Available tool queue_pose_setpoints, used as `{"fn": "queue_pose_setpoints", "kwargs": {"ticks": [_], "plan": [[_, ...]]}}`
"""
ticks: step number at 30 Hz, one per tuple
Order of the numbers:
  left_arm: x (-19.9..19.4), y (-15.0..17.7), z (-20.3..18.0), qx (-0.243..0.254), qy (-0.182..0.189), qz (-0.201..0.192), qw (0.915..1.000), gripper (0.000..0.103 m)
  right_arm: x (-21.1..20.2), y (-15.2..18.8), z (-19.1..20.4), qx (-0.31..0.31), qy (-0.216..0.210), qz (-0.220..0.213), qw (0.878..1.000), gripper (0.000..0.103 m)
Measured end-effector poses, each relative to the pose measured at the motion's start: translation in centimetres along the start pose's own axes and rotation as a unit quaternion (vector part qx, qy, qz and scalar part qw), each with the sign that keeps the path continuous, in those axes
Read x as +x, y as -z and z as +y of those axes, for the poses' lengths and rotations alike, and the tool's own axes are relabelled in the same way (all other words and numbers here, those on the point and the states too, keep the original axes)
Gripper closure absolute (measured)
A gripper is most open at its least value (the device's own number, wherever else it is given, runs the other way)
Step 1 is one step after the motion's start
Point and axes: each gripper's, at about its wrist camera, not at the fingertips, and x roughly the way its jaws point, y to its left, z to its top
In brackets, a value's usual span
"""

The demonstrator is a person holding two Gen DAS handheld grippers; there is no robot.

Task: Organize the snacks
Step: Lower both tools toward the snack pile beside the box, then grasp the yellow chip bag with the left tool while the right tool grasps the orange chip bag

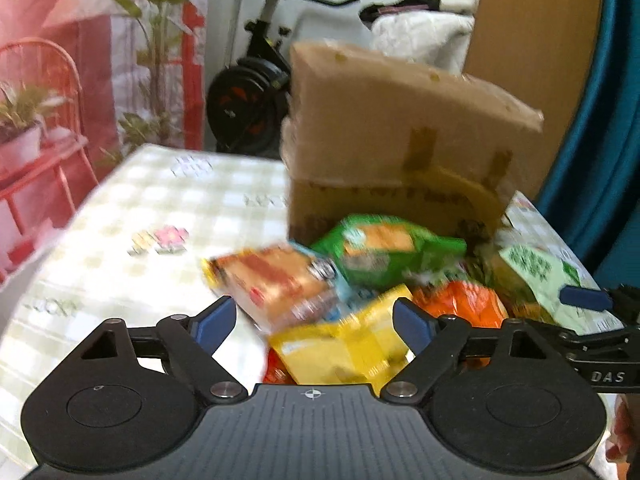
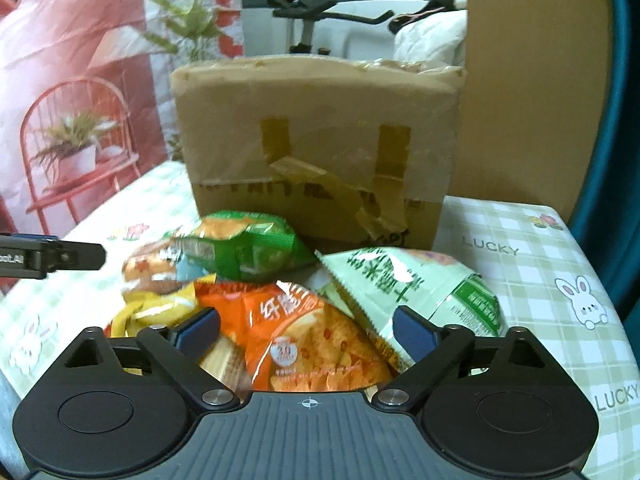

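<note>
Item one, the snack heap: I count an orange packet, a pale green packet, a dark green packet, a yellow packet and a red-and-orange packet, all piled loose on the checked worktop toward its middle, touching and overlapping one another.

Item two, the cardboard box: it stands taped just behind the heap, toward the far edge. I cannot tell whether it opens on top or holds anything.

Item three, my left tongs: jaws apart, nothing between the pads, poised above the yellow packet.

Item four, my right tongs: jaws likewise apart and empty, framing the orange packet without pressing it.

Progress, as I judge it: sorting has barely begun. No packet sits apart or in order; every one is still left to pick and place.
</note>
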Motion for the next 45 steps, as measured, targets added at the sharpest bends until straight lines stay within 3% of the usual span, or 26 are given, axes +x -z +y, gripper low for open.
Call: {"fn": "queue_pose_setpoints", "kwargs": {"ticks": [4, 13, 20, 30, 32, 39, 45], "plan": [[1.4, 1.5, -0.6, -0.010, 0.030, 0.027, 0.9991, 0.019, 0.2, 0.8, 0.3, -0.010, -0.002, 0.004, 1.000, 0.017], [4.6, 2.9, -0.5, -0.050, 0.055, 0.065, 0.9951, 0.018, 0.6, 0.9, 0.2, -0.020, -0.006, 0.005, 1.000, 0.021], [5.9, 3.5, -0.4, -0.062, 0.051, 0.066, 0.9946, 0.009, 1.1, 1.1, 0.4, -0.026, -0.012, 0.010, 1.000, 0.021], [6.7, 4.3, -0.1, -0.088, 0.080, 0.090, 0.9889, 0.008, 1.9, 1.3, 0.9, -0.054, -0.018, 0.012, 0.998, 0.022], [6.4, 4.3, -0.2, -0.079, 0.090, 0.087, 0.9890, 0.020, 2.0, 1.4, 1.0, -0.057, -0.019, 0.012, 0.998, 0.027], [5.0, 4.4, 0.6, -0.069, 0.080, 0.086, 0.9907, 0.024, 2.9, 0.9, 1.1, -0.077, -0.025, 0.015, 0.997, 0.028], [2.6, 3.0, 0.6, -0.045, 0.058, 0.048, 0.9961, 0.024, 4.3, 0.9, 2.1, -0.110, -0.021, 0.029, 0.993, 0.028]]}}
